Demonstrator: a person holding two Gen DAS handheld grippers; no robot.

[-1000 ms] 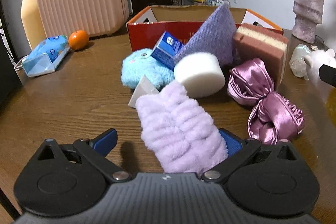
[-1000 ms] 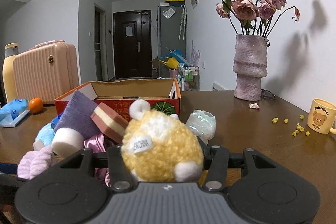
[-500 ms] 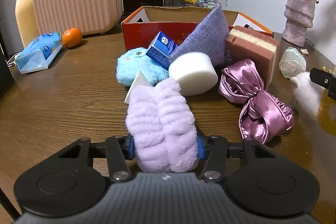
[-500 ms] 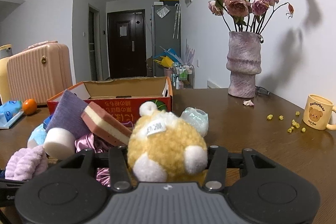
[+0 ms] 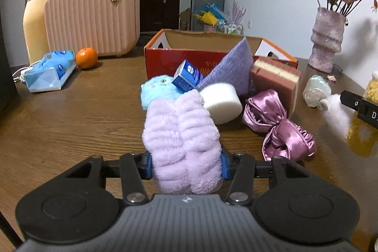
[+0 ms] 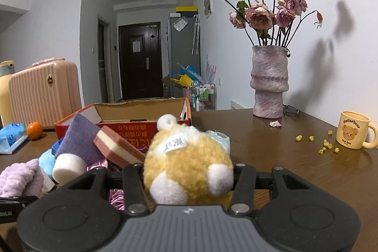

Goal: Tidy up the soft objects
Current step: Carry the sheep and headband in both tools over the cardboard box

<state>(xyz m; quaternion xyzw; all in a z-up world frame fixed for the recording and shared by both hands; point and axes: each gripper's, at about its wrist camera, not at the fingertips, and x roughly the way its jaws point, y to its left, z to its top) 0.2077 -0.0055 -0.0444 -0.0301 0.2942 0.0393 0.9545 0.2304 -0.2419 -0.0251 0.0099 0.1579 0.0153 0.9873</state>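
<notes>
Two grips on: left gripper clenched on fluffy lilac headband, just above the table; right gripper squeezing woolly yellow plush. Both compress, so lift slow w/ firm pinch — carry over the cardboard box rim, drop inside. Satin scrunchie looks slippery; round foam sponge springy.

The bench is grained, faintly glossy wood. The lilac headband is ribbed fleece, the yellow toy curly plush, the purple scrunchie shiny satin, the box matt cardboard.
</notes>
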